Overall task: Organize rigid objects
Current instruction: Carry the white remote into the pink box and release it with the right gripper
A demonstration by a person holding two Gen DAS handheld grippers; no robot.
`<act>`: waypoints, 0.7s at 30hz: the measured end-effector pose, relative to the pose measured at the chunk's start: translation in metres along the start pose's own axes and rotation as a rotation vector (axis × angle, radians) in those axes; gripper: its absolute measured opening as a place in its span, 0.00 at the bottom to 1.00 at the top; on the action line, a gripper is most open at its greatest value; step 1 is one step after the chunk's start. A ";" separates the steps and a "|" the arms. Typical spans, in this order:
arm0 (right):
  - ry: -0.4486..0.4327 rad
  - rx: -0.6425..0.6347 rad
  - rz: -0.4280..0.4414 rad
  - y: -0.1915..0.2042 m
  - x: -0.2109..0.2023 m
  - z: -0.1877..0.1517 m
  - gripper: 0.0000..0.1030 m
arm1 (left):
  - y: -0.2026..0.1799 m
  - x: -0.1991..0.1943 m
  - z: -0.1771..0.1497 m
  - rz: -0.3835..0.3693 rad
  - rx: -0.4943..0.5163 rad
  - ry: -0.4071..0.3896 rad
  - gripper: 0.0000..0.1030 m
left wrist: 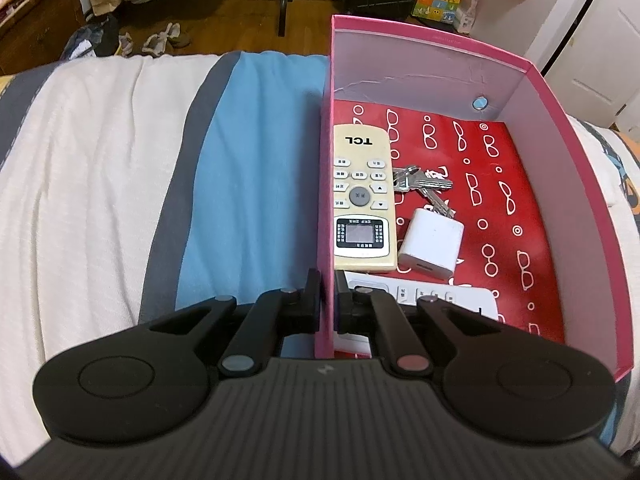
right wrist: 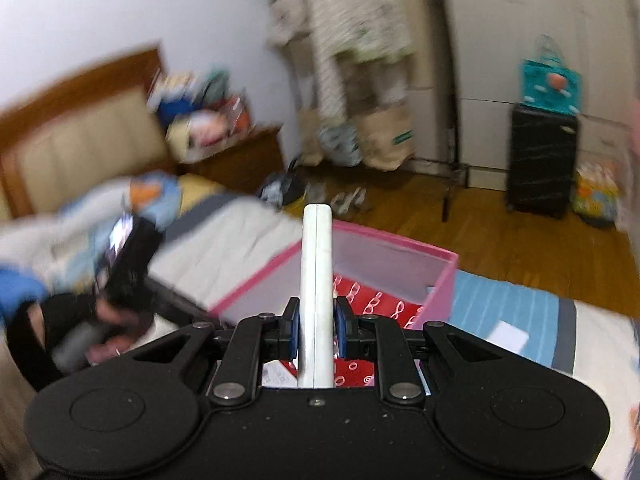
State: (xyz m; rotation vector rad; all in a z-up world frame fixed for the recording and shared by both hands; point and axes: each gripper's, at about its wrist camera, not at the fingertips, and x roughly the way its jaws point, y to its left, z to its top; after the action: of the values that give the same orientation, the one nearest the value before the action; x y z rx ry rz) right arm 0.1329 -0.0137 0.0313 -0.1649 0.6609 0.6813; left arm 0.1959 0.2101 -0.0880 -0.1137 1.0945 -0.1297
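Left gripper [left wrist: 327, 296], seen along its own fingers: jaws clamped on the left wall of the pink box [left wrist: 536, 80], one finger outside, one inside. Within the box, on a red liner printed with spectacles, a cream remote control [left wrist: 362, 196] lies along that wall; a bunch of keys [left wrist: 424, 186] sits just right of it, touching a white charger block [left wrist: 432, 244], and a white remote [left wrist: 440, 294] lies nearest the gripper, partly hidden. The box rests on a bed with a blue-striped cover [left wrist: 248, 180]. Right gripper [right wrist: 316, 330]: blue pads pressed on a white slab-shaped object [right wrist: 316, 276], held edge-on and upright above the box; this view is motion-blurred.
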 end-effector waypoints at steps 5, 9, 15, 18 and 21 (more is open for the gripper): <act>0.118 -0.139 0.036 0.011 0.040 0.005 0.20 | 0.003 0.001 0.000 -0.017 -0.019 0.002 0.06; 0.206 -0.253 0.065 0.022 0.061 0.004 0.20 | 0.005 0.001 0.000 -0.031 -0.030 0.004 0.07; 0.327 -0.346 0.140 0.039 0.093 -0.005 0.20 | 0.007 0.001 -0.001 -0.040 -0.037 -0.003 0.07; 0.362 -0.413 0.149 0.049 0.110 -0.009 0.20 | 0.011 0.002 -0.002 -0.056 -0.055 -0.001 0.08; 0.340 -0.626 0.115 0.070 0.112 -0.018 0.20 | 0.011 0.002 -0.001 -0.061 -0.057 0.003 0.08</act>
State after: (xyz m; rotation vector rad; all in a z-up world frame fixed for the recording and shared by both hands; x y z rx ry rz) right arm 0.1453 0.0933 -0.0467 -0.8402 0.7670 0.9692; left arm 0.1963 0.2207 -0.0915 -0.1979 1.0979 -0.1536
